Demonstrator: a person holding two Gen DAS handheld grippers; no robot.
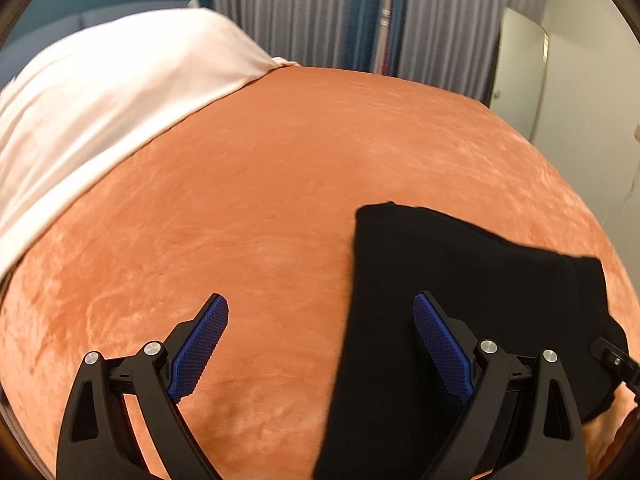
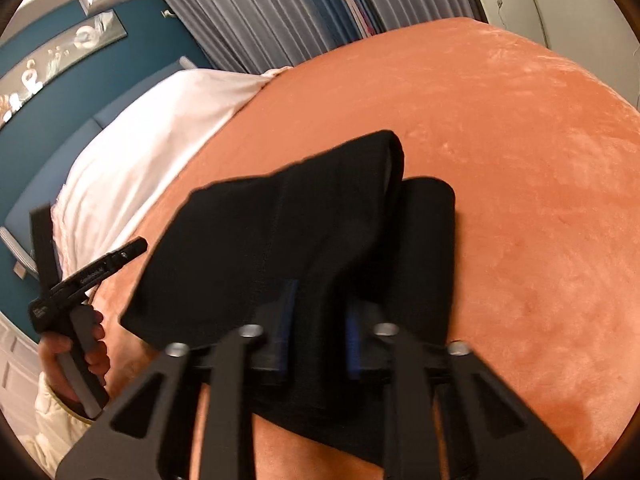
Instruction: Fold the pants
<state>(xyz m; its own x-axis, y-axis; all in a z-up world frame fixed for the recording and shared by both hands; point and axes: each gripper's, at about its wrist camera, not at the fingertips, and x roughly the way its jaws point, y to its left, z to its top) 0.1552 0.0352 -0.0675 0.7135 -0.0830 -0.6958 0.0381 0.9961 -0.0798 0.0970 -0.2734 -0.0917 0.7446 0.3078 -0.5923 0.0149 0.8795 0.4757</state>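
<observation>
On plush orange blanket [image 1: 280, 184]: folded black pants [image 2: 304, 224].

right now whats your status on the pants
Left gripper open, empty. Right gripper shut on black pants, folded on orange blanket. Nothing in the way.

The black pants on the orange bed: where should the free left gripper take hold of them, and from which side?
Grip the black pants at the near left edge, coming from the bare blanket side; the left gripper is open there, and that edge lies flat and free.
</observation>
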